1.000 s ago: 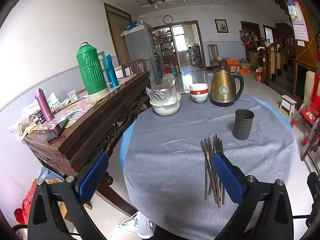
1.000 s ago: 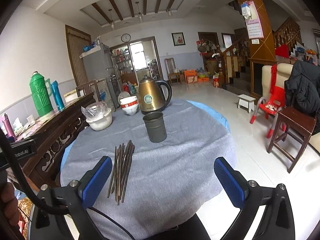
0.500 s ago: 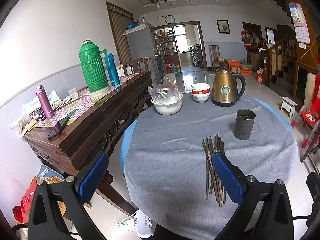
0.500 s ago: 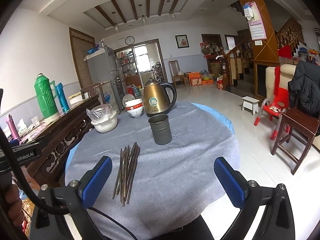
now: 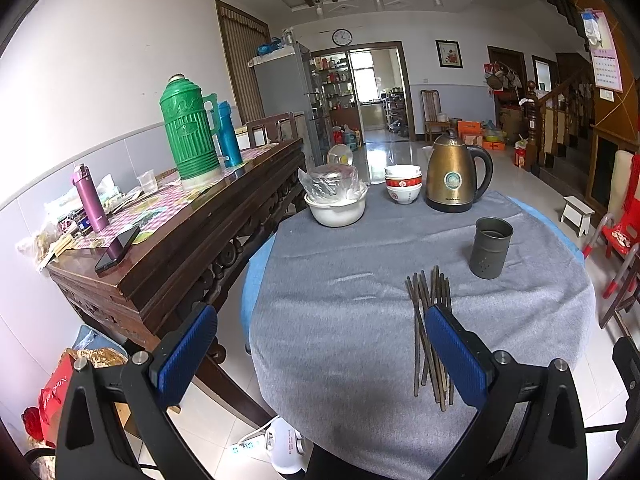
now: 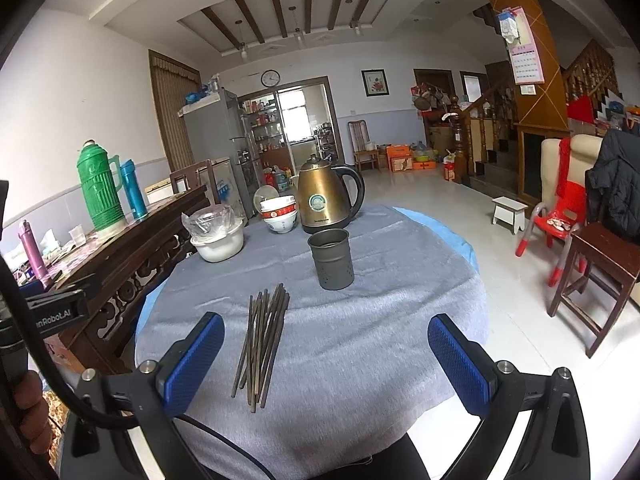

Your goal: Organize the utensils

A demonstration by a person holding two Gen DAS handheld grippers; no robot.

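Observation:
A bundle of dark chopsticks [image 5: 428, 332] lies on the grey cloth of the round table [image 5: 340, 320]; it also shows in the right wrist view [image 6: 264, 340]. A dark metal holder cup [image 5: 491, 247] stands upright beyond them, also in the right wrist view [image 6: 331, 259]. My left gripper [image 5: 320, 356] is open and empty above the table's near edge, its right finger in front of the chopsticks' near part. My right gripper [image 6: 326, 364] is open and empty, just right of the chopsticks.
At the table's far side stand a bronze kettle [image 5: 454, 174], stacked bowls [image 5: 403, 189] and a white bowl with a plastic bag [image 5: 336, 204]. A wooden sideboard [image 5: 180, 240] with a green thermos [image 5: 188, 136] stands at the left. A wooden stool [image 6: 596, 276] is at the right.
Both views have tilted slightly, so the table and chopsticks sit a little lower in frame. Both grippers stay open and nothing on the table has moved.

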